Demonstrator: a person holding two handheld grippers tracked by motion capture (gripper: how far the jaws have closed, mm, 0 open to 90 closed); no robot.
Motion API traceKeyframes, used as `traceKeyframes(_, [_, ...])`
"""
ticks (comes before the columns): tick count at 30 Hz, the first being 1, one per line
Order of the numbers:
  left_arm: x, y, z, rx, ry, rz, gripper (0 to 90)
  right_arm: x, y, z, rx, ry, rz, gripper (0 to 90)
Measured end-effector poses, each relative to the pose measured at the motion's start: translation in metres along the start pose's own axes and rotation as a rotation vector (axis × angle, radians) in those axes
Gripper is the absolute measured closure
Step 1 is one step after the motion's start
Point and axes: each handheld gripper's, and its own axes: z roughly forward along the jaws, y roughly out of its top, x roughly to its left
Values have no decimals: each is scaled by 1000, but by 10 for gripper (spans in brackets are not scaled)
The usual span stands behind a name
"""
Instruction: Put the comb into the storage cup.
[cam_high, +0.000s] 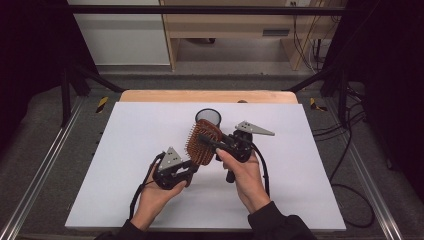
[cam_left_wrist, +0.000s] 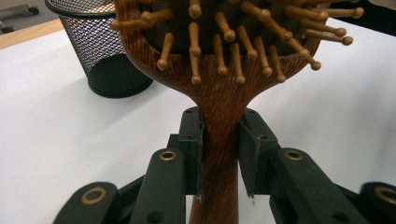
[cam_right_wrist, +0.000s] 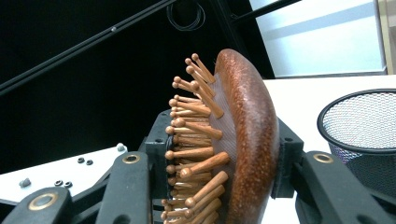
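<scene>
A wooden paddle hairbrush (cam_high: 202, 144) with peg bristles is held above the white table cover (cam_high: 140, 135) between both grippers. My left gripper (cam_high: 192, 168) is shut on its handle (cam_left_wrist: 219, 140); in the left gripper view the pads of that gripper (cam_left_wrist: 221, 137) press the narrow neck from both sides. My right gripper (cam_high: 206, 139) is shut across the brush head (cam_right_wrist: 250, 140). In the right gripper view one jaw of that gripper (cam_right_wrist: 224, 144) sits against the bristles and the other against the rounded back.
A black wire-mesh cup (cam_high: 208, 117) stands upright on the white cover just behind the brush, also seen as the mesh cup (cam_left_wrist: 100, 51) and mesh cup (cam_right_wrist: 364, 135). A wooden table edge (cam_high: 200, 96) runs along the far side. Cables lie on the floor at right.
</scene>
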Motion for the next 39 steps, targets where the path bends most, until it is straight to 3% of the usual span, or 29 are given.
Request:
traceKeyframes(8, [4, 0, -1, -26, 4, -34, 695, -1, 1, 0, -11, -3, 18, 538])
traceKeyframes(19, [5, 2, -5, -81, 40, -56, 540, -3, 8, -4, -33, -5, 34, 538])
traceKeyframes(28, [4, 4, -7, -131, 27, -68, 433, -6, 11, -8, -38, -36, 14, 536])
traceKeyframes(33, [6, 6, -11, -153, 23, -83, 388, -10, 13, -11, -47, -44, 28, 535])
traceKeyframes(36, [6, 7, -20, -172, 42, -88, 336, -14, 15, -15, -54, -59, 29, 535])
traceKeyframes(39, [9, 5, -30, -179, 98, -73, 252, -19, 19, -22, -70, -75, 34, 533])
